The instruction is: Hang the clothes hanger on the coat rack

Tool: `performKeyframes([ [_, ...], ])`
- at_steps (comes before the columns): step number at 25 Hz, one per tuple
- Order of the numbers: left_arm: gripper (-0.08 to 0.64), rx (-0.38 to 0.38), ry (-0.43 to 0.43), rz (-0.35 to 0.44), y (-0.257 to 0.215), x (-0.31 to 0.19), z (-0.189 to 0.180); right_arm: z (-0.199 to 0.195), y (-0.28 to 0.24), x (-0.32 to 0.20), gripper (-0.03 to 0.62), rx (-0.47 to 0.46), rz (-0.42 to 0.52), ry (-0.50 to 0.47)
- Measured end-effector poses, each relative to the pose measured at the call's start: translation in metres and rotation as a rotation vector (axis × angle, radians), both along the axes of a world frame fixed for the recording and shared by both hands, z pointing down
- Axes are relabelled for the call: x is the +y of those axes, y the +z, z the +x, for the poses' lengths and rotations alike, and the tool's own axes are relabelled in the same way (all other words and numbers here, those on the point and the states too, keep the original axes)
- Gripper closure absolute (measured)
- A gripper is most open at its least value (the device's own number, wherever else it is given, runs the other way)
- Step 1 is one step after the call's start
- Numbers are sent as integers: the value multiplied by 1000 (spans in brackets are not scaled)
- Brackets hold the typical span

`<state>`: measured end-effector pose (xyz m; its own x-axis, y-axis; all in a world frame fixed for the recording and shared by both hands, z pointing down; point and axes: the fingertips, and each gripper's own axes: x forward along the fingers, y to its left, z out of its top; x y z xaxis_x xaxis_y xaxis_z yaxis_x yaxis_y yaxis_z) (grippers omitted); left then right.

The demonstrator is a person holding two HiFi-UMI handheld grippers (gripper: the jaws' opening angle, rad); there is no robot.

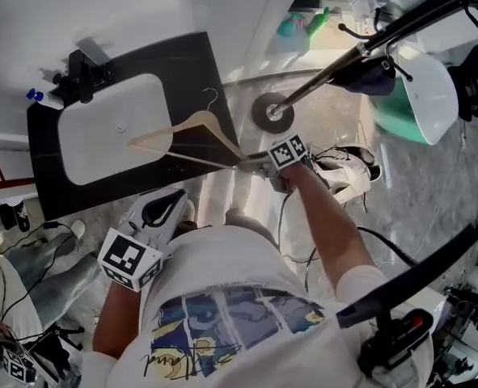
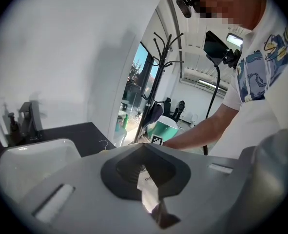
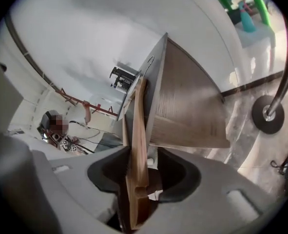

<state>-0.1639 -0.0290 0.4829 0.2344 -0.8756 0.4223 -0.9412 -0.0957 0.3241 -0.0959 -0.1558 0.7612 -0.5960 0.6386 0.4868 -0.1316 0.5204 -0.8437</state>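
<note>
Nearest, we find the left gripper (image 1: 174,202) with its jaws drawn together and nothing between them. Ahead, the right gripper (image 1: 251,164) stands wide about one end of the wooden hanger (image 1: 202,120), with a gap showing at one jaw. We note the hanger lying flat over the dark tabletop (image 1: 186,63), its other end over the white sink (image 1: 101,120). Beyond stands the coat rack (image 1: 327,69), apart from the hanger.

White sink (image 1: 101,148) in dark countertop (image 1: 186,63)
</note>
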Motion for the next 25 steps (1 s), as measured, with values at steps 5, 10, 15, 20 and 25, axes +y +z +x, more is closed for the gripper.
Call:
performKeyframes([
  [5,558,-9,-33,-4,-2,-1,-1,3,-7,7,509,-29,-110,34],
  [10,558,-18,-14,9,-6,-8,4,15,-10,3,527,-25,-73,16],
  [15,558,-19,29,22,-9,-15,11,32,-38,-16,535,-98,-60,78],
  [20,558,-30,90,43,-11,-24,19,44,-69,-36,545,-198,-12,172],
  [25,558,-38,157,71,-12,-32,24,53,-100,-49,549,-269,82,243],
])
